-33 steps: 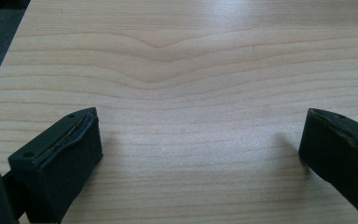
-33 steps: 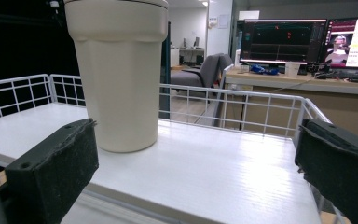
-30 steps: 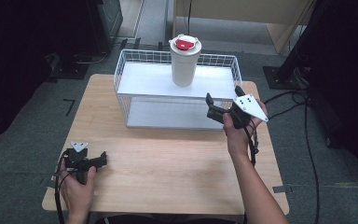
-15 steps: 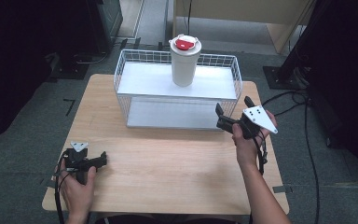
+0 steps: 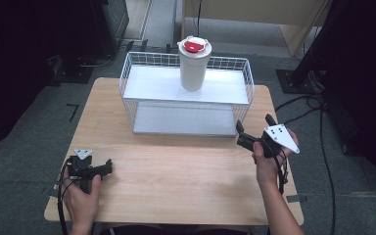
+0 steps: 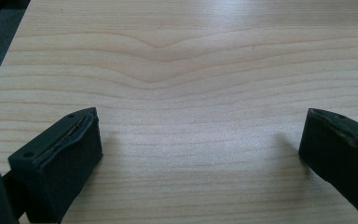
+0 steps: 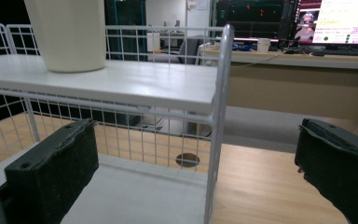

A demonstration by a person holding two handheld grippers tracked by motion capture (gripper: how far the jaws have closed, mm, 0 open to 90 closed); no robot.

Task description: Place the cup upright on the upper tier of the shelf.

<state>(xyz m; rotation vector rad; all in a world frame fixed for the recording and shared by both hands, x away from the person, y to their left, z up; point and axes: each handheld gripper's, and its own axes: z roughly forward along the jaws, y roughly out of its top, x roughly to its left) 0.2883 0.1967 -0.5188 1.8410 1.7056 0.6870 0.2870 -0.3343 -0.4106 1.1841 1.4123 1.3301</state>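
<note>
Right gripper (image 5: 248, 138): jaws wide apart, empty, beside wire rack (image 5: 245, 78) holding white cup (image 5: 194, 66). Left gripper (image 5: 100, 169): jaws wide apart, empty, on table (image 5: 176, 166).

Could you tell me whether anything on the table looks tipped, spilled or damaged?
Nothing stands out. The cup stands upright on the rack's top shelf with its lid on, and the rack sits square on the table. No spill shows. Both grippers, left and right, are open and empty.

Observed: white cup with red-marked lid (image 5: 194, 66) upright on upper shelf of white wire rack (image 5: 142, 85); right gripper (image 5: 254, 131) near rack's corner, left gripper (image 5: 108, 165) low over pale wooden surface (image 5: 176, 176).
</note>
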